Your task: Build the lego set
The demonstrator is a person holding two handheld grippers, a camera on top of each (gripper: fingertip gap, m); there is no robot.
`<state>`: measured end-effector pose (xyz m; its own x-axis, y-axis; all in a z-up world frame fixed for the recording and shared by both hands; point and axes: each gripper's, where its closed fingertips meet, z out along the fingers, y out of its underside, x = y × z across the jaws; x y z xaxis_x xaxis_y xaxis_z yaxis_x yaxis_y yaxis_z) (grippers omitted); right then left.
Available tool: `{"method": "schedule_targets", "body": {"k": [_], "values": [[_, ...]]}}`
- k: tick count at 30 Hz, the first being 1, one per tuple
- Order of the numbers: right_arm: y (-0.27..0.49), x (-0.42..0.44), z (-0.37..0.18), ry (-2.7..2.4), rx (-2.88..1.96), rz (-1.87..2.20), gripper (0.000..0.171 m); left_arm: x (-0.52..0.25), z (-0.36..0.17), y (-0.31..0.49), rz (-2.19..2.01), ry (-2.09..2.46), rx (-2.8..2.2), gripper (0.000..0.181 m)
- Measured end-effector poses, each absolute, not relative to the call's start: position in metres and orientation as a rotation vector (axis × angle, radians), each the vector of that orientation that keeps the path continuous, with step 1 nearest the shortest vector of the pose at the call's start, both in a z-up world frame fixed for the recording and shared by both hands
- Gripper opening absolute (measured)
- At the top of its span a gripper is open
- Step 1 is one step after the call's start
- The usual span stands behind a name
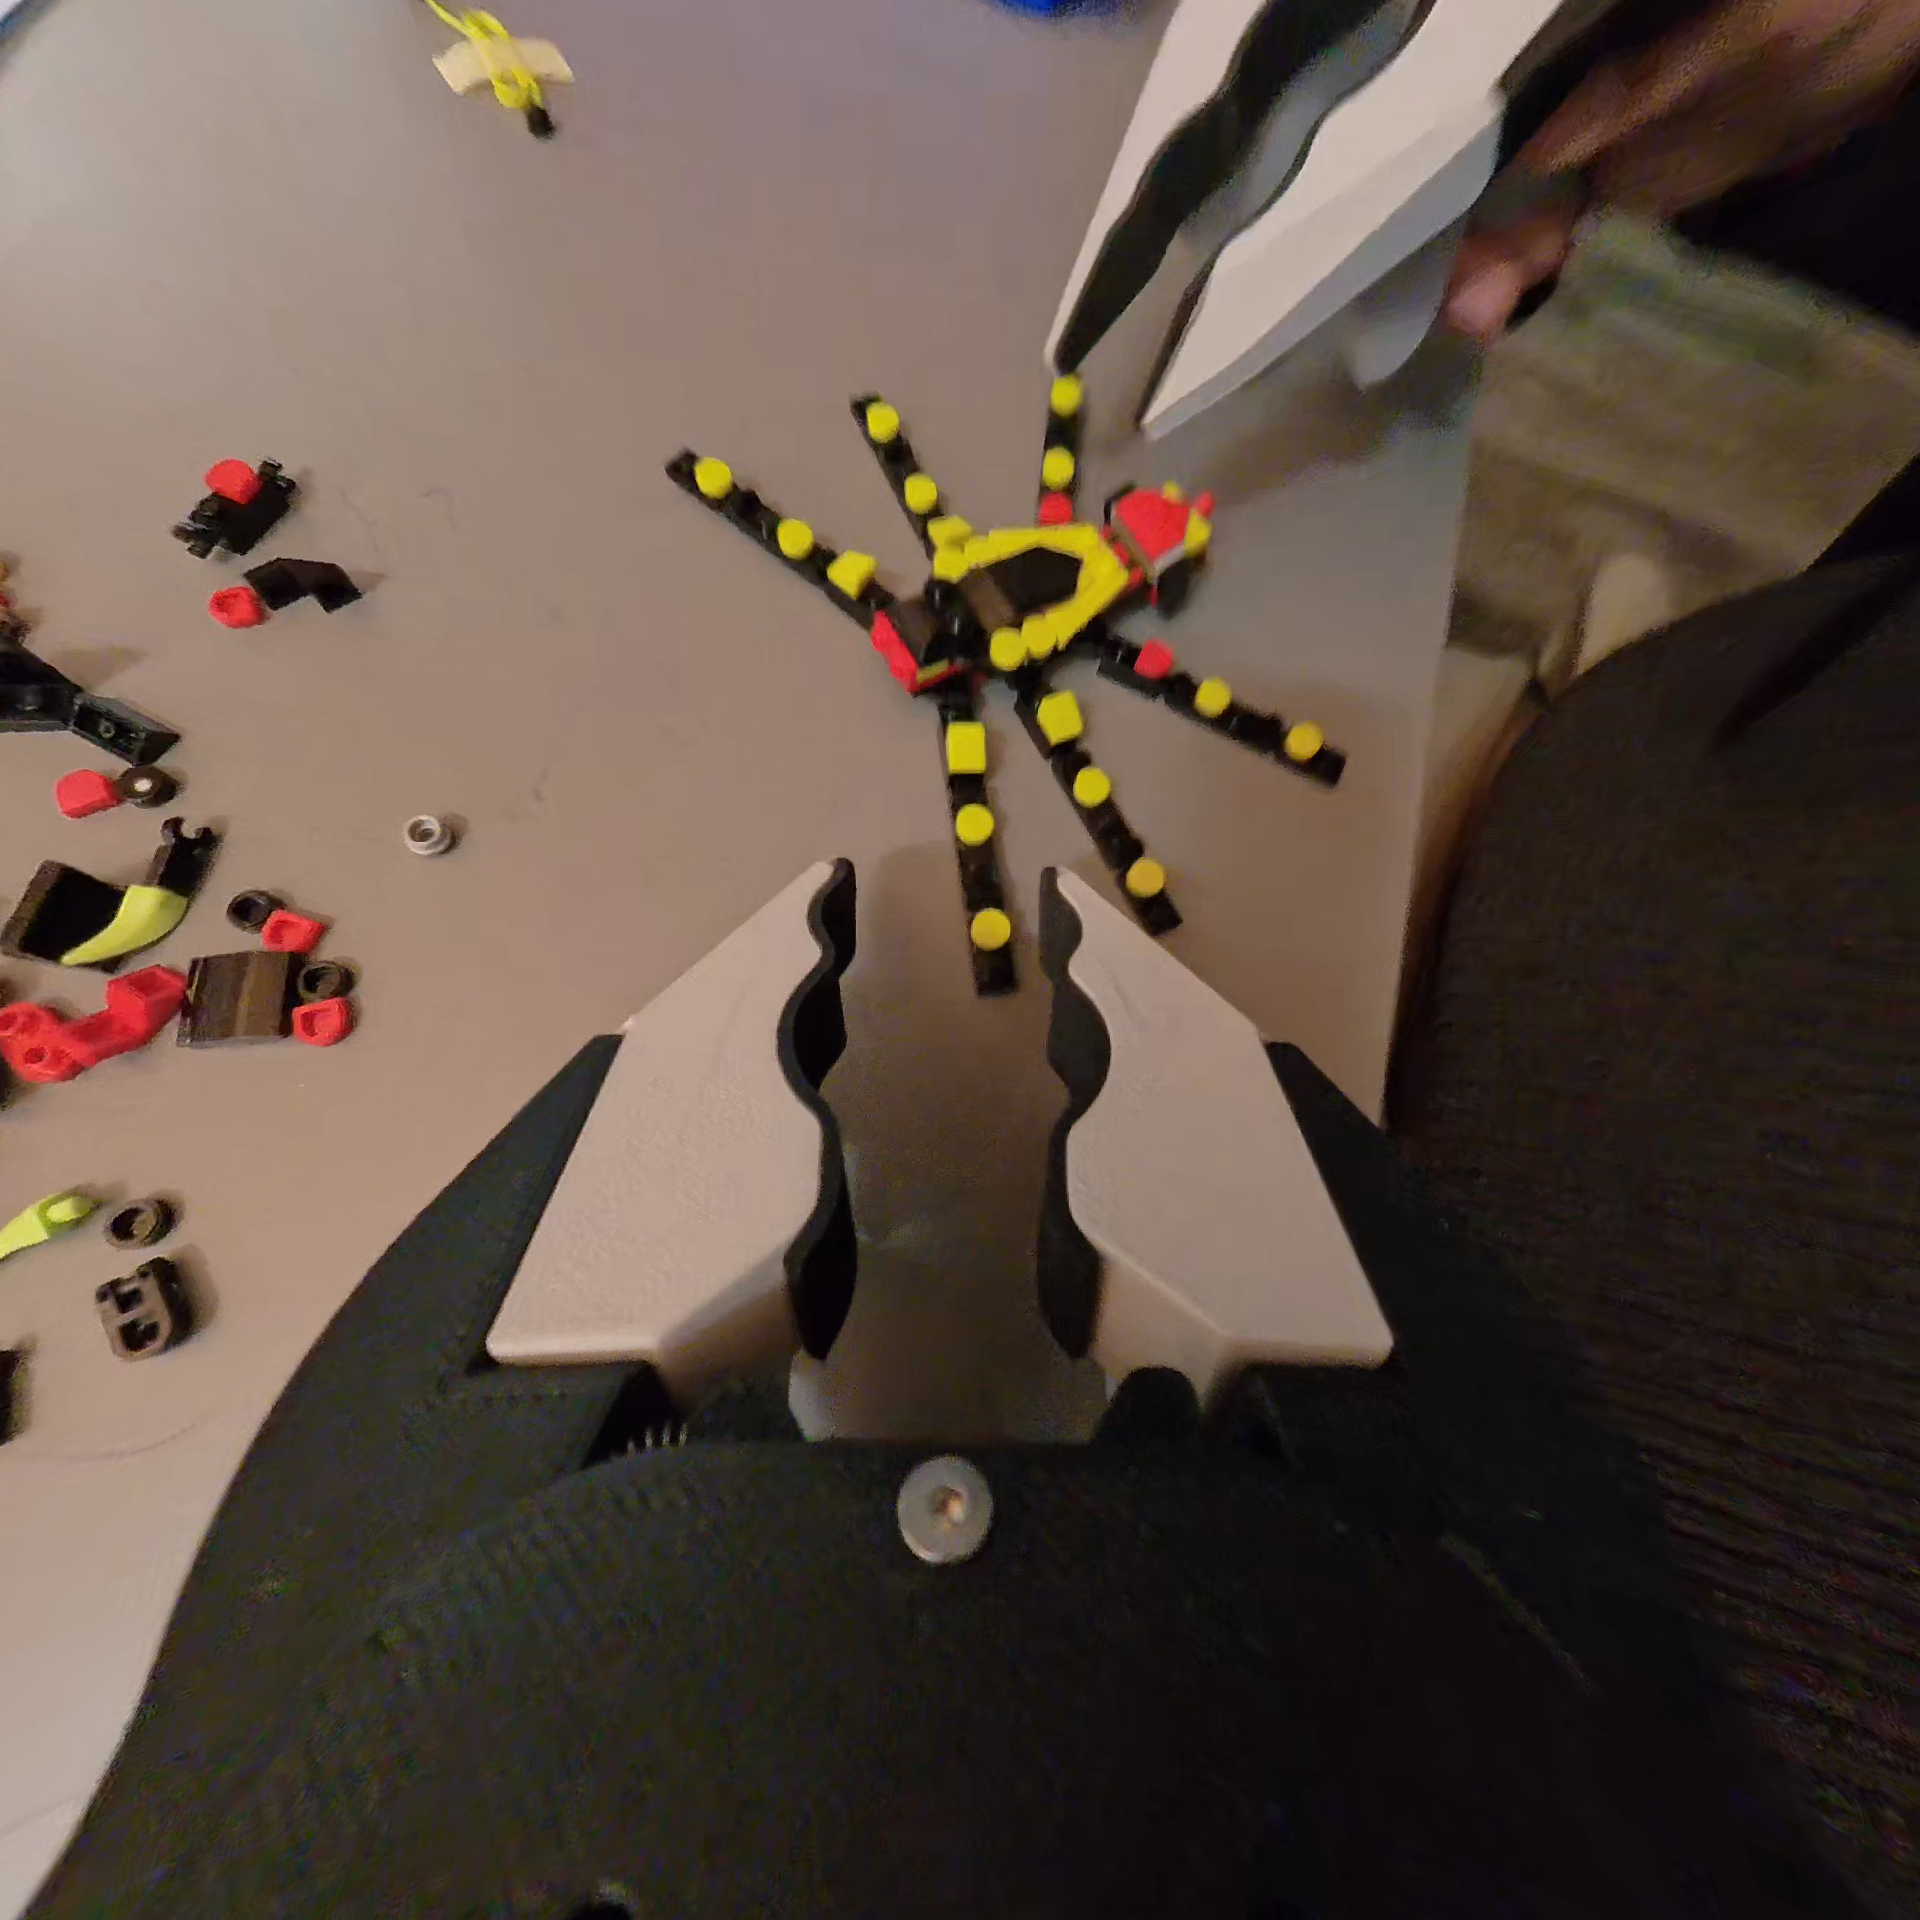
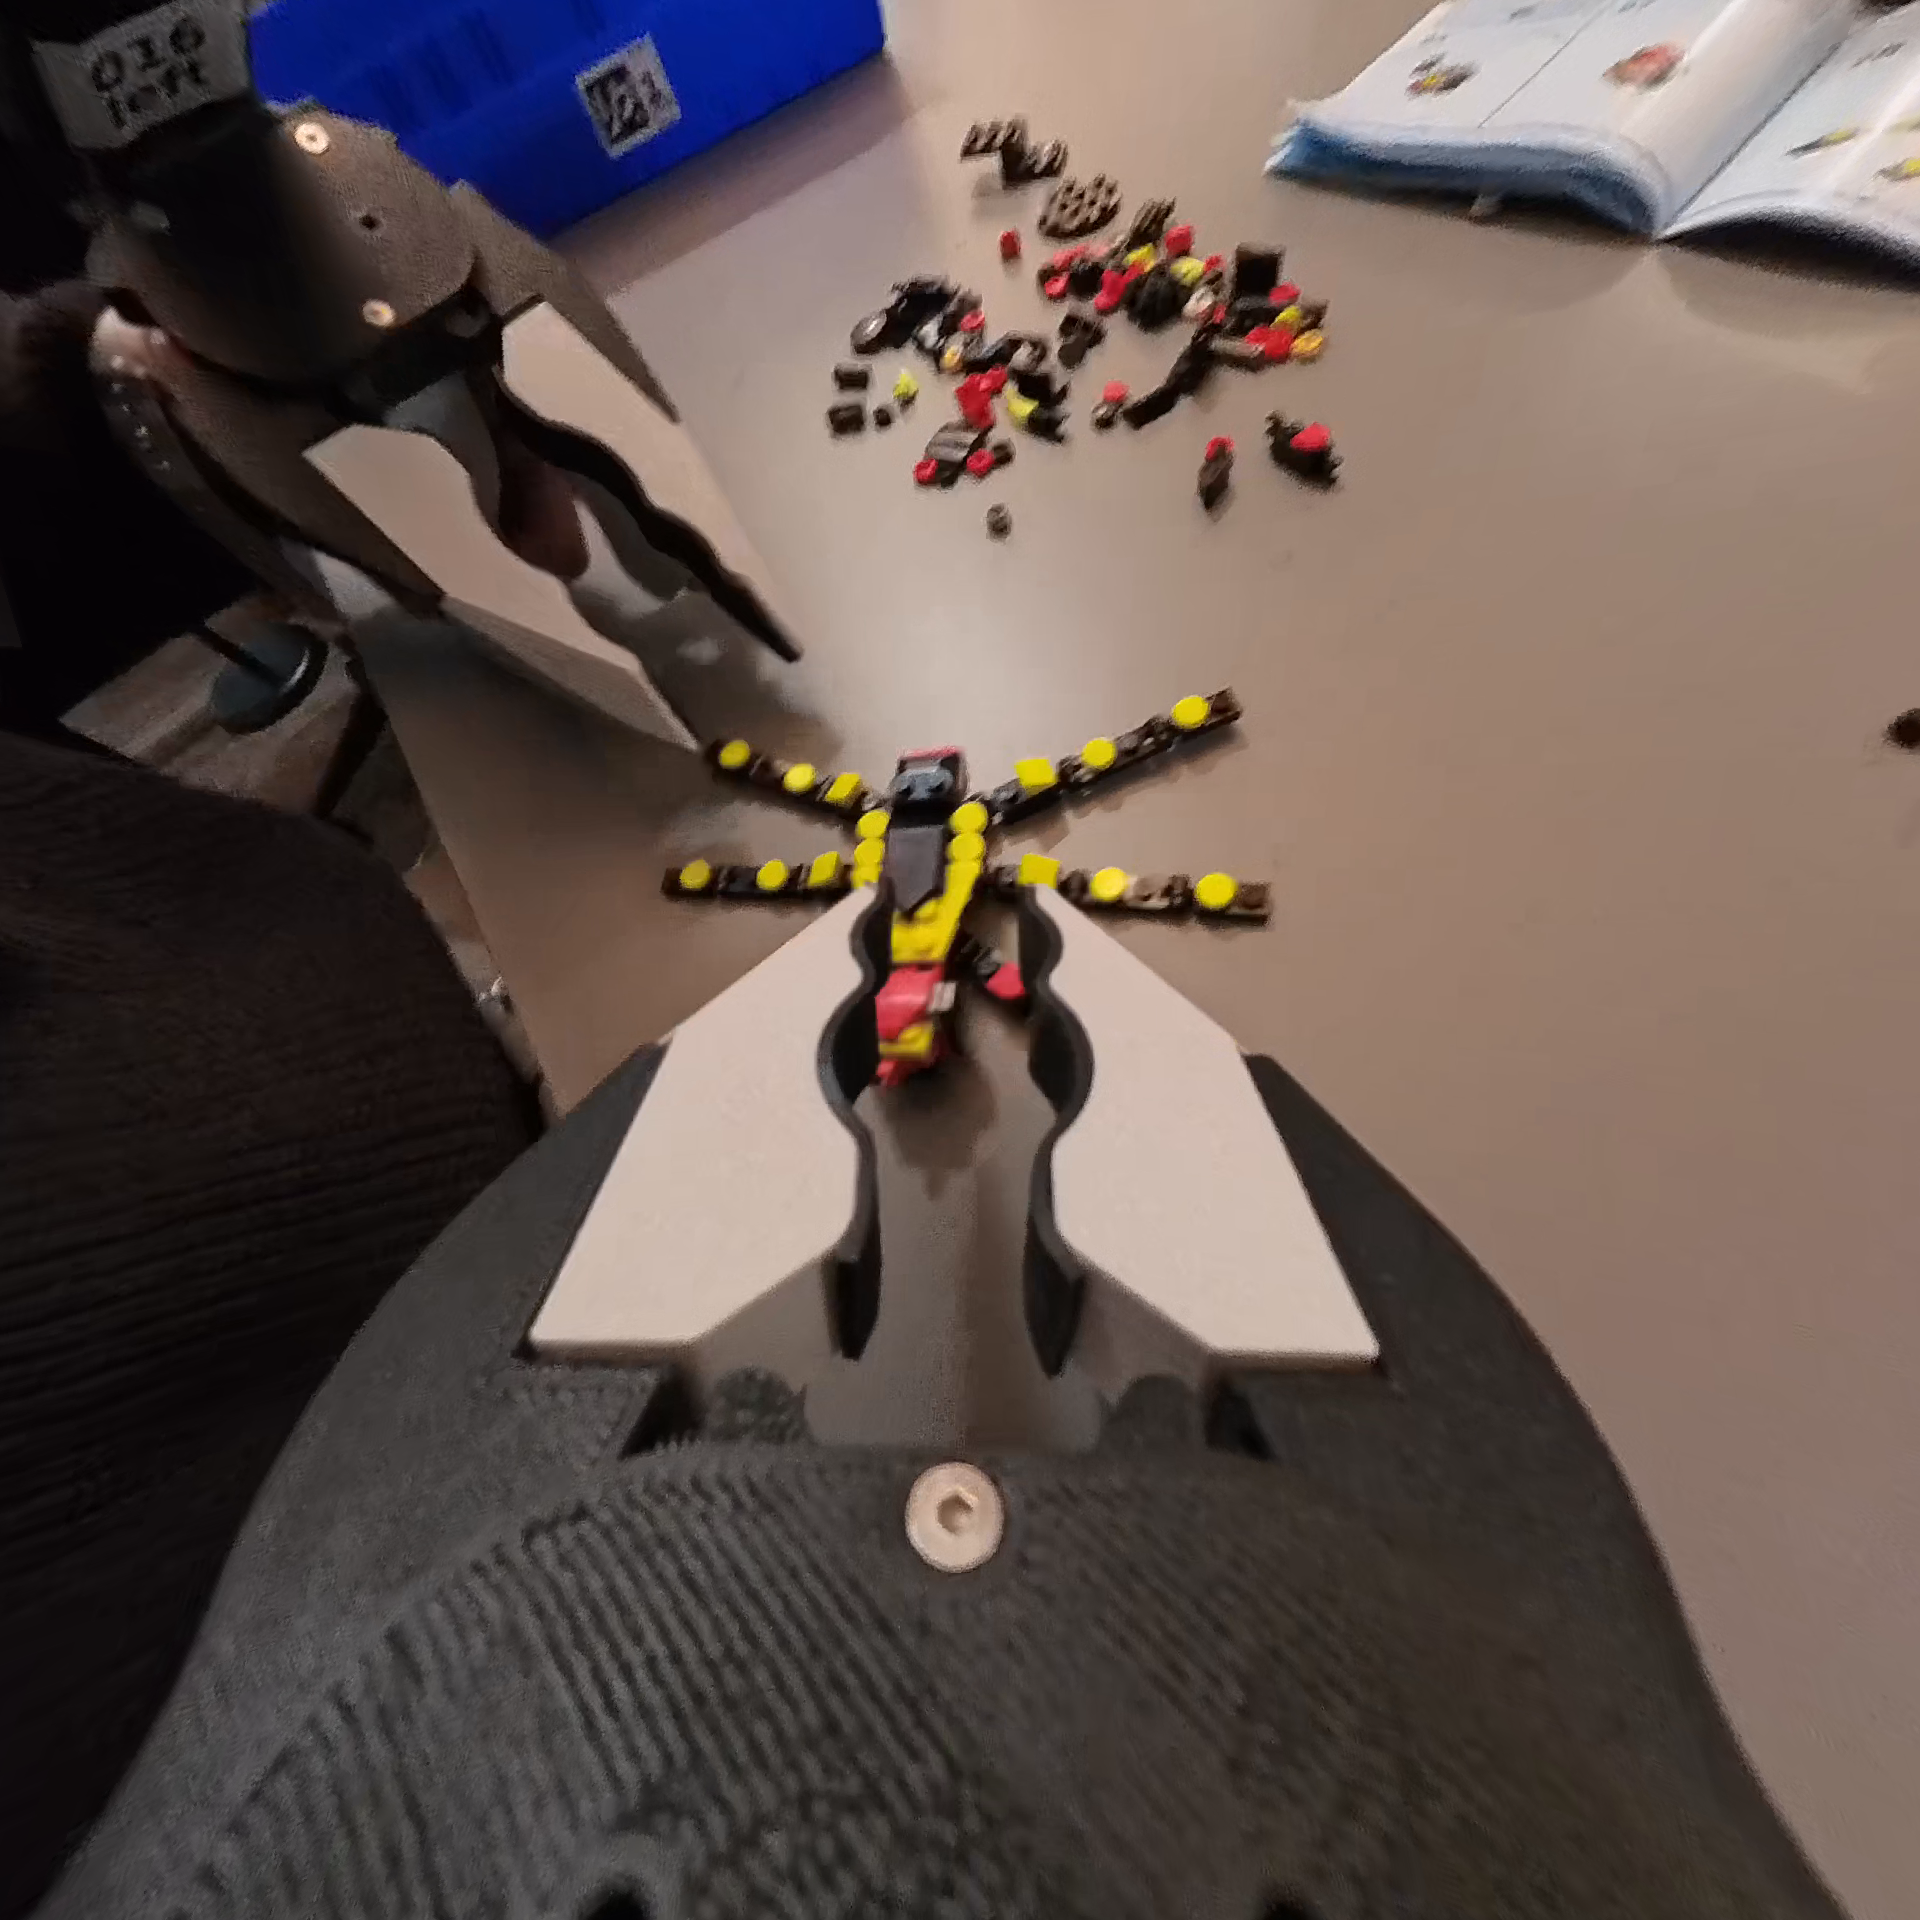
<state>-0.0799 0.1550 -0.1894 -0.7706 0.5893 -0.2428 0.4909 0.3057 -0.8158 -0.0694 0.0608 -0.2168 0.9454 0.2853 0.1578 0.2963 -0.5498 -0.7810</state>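
A black, yellow and red lego spider (image 1: 1023, 592) lies flat on the grey table (image 1: 623, 312), legs spread. My left gripper (image 1: 948, 894) is open and empty, and the tip of one near leg shows between its fingertips. My right gripper (image 1: 1110, 395) is open, hovering by the far leg tip near the spider's red end. In the right wrist view the spider (image 2: 925, 862) shows between the right gripper's (image 2: 945, 914) open fingers, which hold nothing. The left gripper (image 2: 743, 701) stands open at the spider's left legs.
Loose red, black and lime pieces (image 1: 156, 935) lie left of the spider, and they form a pile (image 2: 1091, 332) beyond it in the right wrist view. A blue bin (image 2: 561, 94) and an open instruction booklet (image 2: 1662, 114) sit farther back. The table edge (image 1: 1423, 831) runs close to the spider. My hands' fingertips stand some 11 cm from each other.
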Motion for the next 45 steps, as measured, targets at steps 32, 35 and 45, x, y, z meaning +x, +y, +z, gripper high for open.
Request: {"method": "schedule_targets", "body": {"k": [32, 35, 45], "values": [[0.049, -0.355, -0.233, -2.535, -0.927, 1.187, 0.005, -0.163, -0.163, -0.015, 0.206, -0.864, -1.715, 0.032], [0.045, -0.346, -0.233, -2.571, -0.891, 1.169, 0.004, -0.164, -0.164, -0.015, 0.196, -0.877, -1.71, 0.032], [0.003, -0.288, -0.211, -2.713, -0.639, 1.422, 0.002, -0.162, -0.166, -0.013, 0.219, -0.857, -1.736, 0.032]]}}
